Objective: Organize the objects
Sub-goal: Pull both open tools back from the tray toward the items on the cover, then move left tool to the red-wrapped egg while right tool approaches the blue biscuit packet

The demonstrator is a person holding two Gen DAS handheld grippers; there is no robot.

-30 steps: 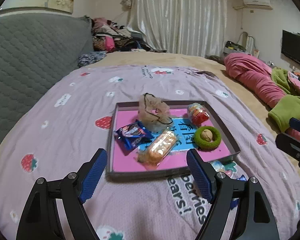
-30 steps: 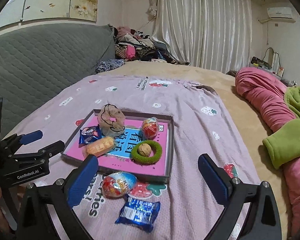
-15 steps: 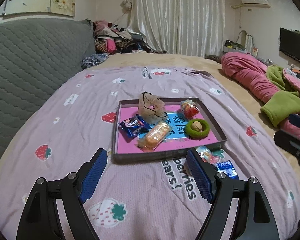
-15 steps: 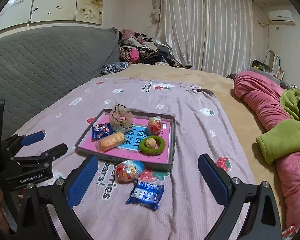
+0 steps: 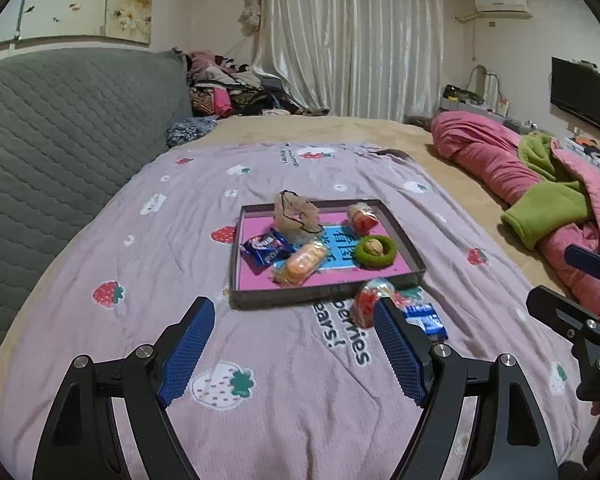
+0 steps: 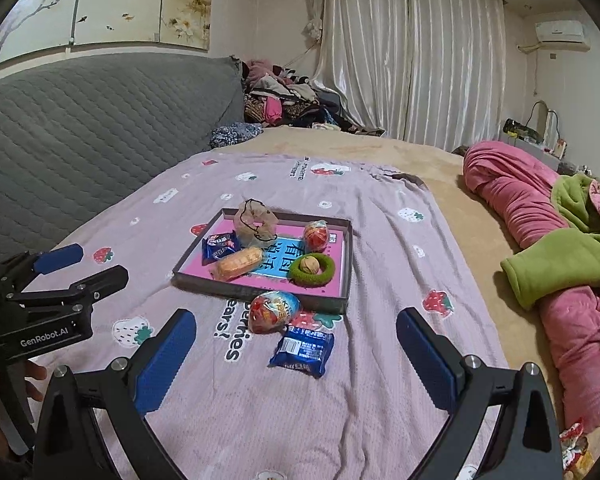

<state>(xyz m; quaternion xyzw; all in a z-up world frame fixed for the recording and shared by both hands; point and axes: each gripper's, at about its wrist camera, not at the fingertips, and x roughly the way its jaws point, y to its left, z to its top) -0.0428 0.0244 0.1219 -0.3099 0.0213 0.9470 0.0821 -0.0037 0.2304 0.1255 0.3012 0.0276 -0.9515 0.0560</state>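
Shallow tray [image 6: 342, 268] on a strawberry-print bedspread [image 6: 380, 380], holding a blue packet [image 6: 219, 247], wrapped cake [image 6: 238, 262], mesh scrunchie [image 6: 256, 222], round candy [image 6: 316, 235], and a green ring [image 6: 312, 269] with a walnut [image 6: 309, 265] inside it. Just in front of tray's near wall, outside it: an egg-shaped foil treat [image 6: 274, 311] touching or almost touching the wall, and another blue packet [image 6: 303, 351] right beside the egg. Nearer than both, right hand-held gripper [image 6: 296, 356] spread wide, empty. Left hand-held gripper [image 5: 294, 350] likewise spread and empty, before tray's near left corner. Likely risks: egg rolling off on soft bedding under a pinch; slick packet slipping from the pads; low approach nudging tray's wall and shifting its contents.
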